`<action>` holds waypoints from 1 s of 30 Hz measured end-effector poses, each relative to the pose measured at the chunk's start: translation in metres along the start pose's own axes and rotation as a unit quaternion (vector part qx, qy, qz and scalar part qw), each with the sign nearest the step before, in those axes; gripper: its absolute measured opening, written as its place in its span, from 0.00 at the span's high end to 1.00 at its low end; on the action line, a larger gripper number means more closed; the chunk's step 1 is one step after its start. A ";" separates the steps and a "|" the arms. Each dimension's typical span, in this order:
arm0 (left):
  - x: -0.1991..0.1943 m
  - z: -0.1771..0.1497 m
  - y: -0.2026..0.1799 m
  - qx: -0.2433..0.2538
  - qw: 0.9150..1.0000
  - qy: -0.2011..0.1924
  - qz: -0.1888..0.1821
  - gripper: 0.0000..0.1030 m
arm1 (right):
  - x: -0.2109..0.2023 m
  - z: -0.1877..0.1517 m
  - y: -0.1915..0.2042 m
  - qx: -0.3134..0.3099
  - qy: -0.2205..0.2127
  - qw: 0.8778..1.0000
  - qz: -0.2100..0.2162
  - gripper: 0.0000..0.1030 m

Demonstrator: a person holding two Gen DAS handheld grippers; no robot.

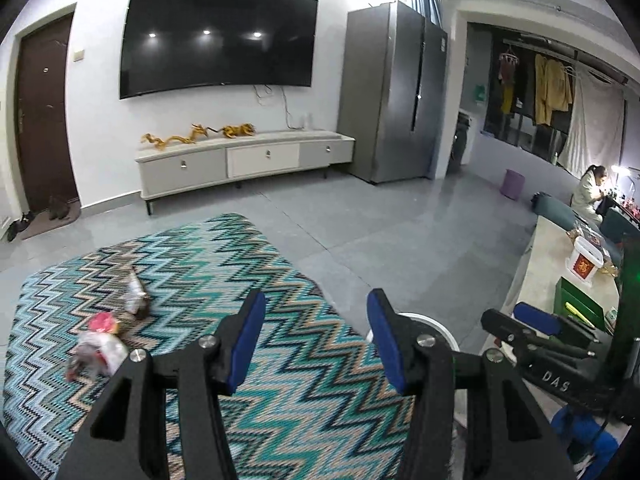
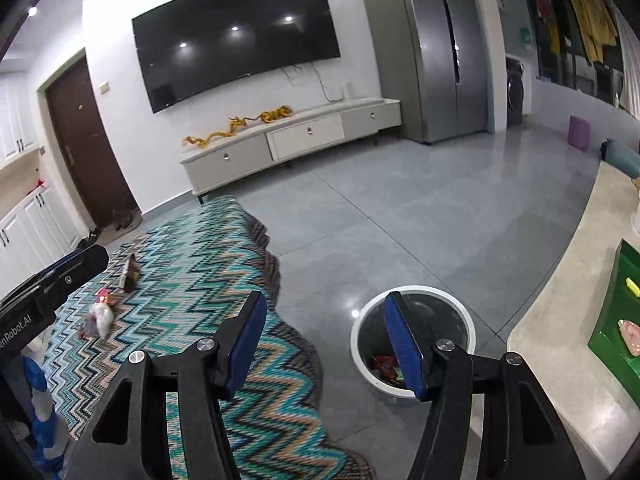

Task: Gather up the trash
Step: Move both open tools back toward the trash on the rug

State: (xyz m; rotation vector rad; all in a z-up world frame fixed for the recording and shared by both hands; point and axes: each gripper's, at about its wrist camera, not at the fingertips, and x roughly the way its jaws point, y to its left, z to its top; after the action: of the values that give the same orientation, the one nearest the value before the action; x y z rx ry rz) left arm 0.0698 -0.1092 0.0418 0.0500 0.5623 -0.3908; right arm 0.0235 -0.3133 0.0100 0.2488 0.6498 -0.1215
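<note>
Nearest to us, the left hand-held gripper (image 1: 316, 340) hangs with its blue pads spread wide and nothing between them, above the zigzag rug (image 1: 280, 380). The right hand-held gripper (image 2: 324, 344) is likewise spread and empty, near the rug's right edge with the white trash bin (image 2: 362, 364) just right of it on the grey tile floor (image 2: 420, 232).

Three pieces of trash lie on the rug, left of and beyond both grippers: a crumpled clear bag (image 1: 96, 354) nearest, a pink wrapper (image 1: 103, 323) just behind it, and a brown-tipped foil wrapper (image 1: 136, 292) farther off. All are well apart from either gripper. The bin already holds some red wrappers (image 2: 384, 364).

We judge the main risks to be these: the thin, crinkly bag may slip from the pads if we pinch only a loose fold; closing too low could snag the rug's weave and drag it; and the bag and pink wrapper sit so close that grabbing one may nudge the other. On the carry across, a weak grip could drop the piece short of the bin.
</note>
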 end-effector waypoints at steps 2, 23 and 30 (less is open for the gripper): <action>-0.008 -0.002 0.007 -0.001 1.000 -0.005 0.007 0.49 | -0.004 -0.001 0.008 -0.005 -0.004 1.000 0.001 0.42; -0.076 -0.029 0.082 -0.044 0.995 -0.068 0.066 0.35 | -0.047 -0.008 0.096 -0.056 -0.073 0.995 0.039 0.12; -0.090 -0.038 0.101 -0.050 0.992 -0.073 0.084 0.35 | -0.053 -0.011 0.120 -0.062 -0.085 0.992 0.065 0.00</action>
State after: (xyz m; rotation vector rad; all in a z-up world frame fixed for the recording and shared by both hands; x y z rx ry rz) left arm 0.0180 0.0218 0.0510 -0.0278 0.4281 -0.1999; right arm -0.0016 -0.1935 0.0568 0.1584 0.4679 0.0238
